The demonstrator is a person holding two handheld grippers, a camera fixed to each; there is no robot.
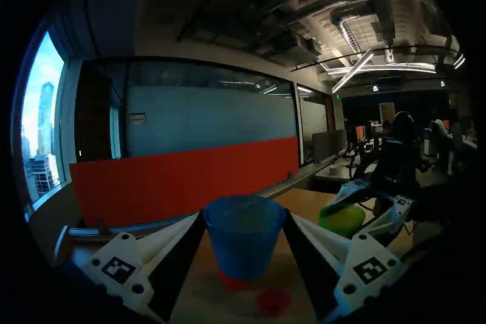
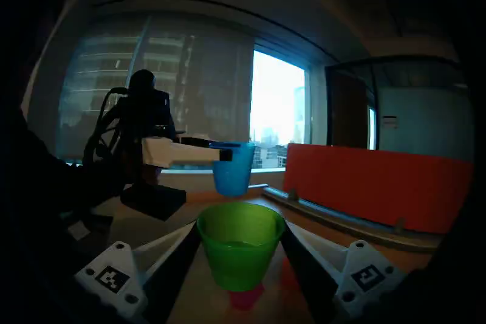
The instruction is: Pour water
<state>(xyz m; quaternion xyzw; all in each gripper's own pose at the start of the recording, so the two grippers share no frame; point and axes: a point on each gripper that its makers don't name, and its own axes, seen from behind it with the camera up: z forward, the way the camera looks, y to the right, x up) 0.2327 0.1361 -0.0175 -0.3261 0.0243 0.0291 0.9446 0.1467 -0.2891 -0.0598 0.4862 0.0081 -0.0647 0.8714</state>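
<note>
While the blue cup [image 1: 243,242] sits pinched between both fingers of the left gripper [image 1: 243,217], up off the wooden tabletop [image 1: 200,293], the right gripper [image 2: 241,230] is clamped on a green cup [image 2: 241,257] with a bit of water low inside. Blue one's contents, can't tell. Red spot [image 1: 273,303] on the tabletop below, and square black-and-white tags [image 1: 118,269] on the fingers.

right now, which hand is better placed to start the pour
Left, likely. In the right gripper view the left gripper holds the blue cup upright and higher than the green cup, which the right gripper holds low, mouth open to receive. Which cup holds water is unclear.
</note>
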